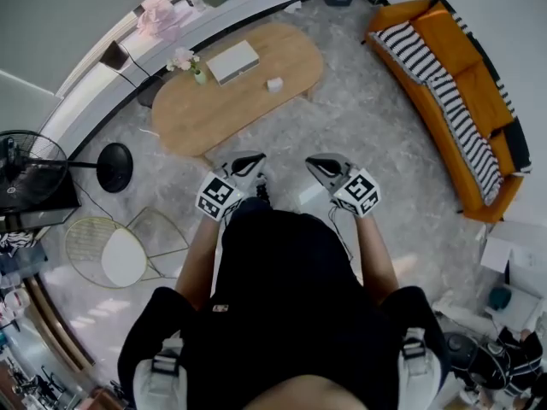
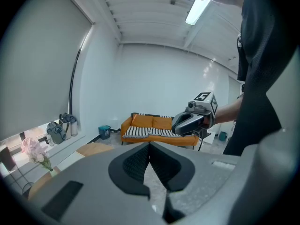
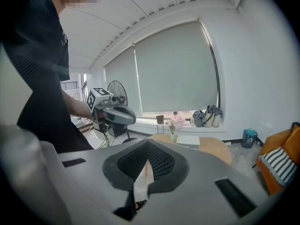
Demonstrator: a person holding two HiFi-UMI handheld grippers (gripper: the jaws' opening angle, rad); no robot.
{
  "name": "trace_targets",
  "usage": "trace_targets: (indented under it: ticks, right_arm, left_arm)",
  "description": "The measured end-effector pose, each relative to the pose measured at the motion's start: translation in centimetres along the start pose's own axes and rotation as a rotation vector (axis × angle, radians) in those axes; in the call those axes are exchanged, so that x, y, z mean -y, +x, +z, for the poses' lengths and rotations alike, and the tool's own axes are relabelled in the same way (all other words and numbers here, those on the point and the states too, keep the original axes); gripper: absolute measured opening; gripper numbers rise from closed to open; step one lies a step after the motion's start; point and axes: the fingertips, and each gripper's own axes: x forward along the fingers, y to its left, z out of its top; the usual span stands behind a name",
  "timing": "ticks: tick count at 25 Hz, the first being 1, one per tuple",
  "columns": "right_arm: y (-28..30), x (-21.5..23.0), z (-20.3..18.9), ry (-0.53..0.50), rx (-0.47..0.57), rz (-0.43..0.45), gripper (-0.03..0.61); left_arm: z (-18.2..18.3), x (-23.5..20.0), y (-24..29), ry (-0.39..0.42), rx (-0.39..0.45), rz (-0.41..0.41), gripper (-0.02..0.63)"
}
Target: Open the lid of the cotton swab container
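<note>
A small white container (image 1: 274, 84) stands on the oval wooden table (image 1: 197, 114), far ahead of both grippers; its lid is too small to make out. I stand on the pale floor short of the table and hold both grippers at waist height. My left gripper (image 1: 247, 161) is shut with nothing in it, and its pads meet in its own view (image 2: 150, 145). My right gripper (image 1: 321, 162) is shut and empty too, with its pads together (image 3: 147, 150). Each gripper shows in the other's view: the right one (image 2: 189, 121) and the left one (image 3: 114, 114).
On the table lie a flat white box (image 1: 232, 61) and a flower vase (image 1: 193, 68). An orange sofa (image 1: 466, 84) with striped cushions runs along the right. A fan (image 1: 26, 171), a black lamp base (image 1: 114, 167) and a wire chair (image 1: 124, 253) stand at the left.
</note>
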Motion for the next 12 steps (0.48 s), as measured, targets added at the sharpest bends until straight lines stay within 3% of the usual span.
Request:
trace_targets:
  ticks: [12]
  right_arm:
    - [3.4, 5.5, -0.4, 0.03, -0.058, -0.073, -0.006]
  left_arm:
    - [0.6, -6.2, 2.9, -0.016, -0.021, -0.049, 0.0]
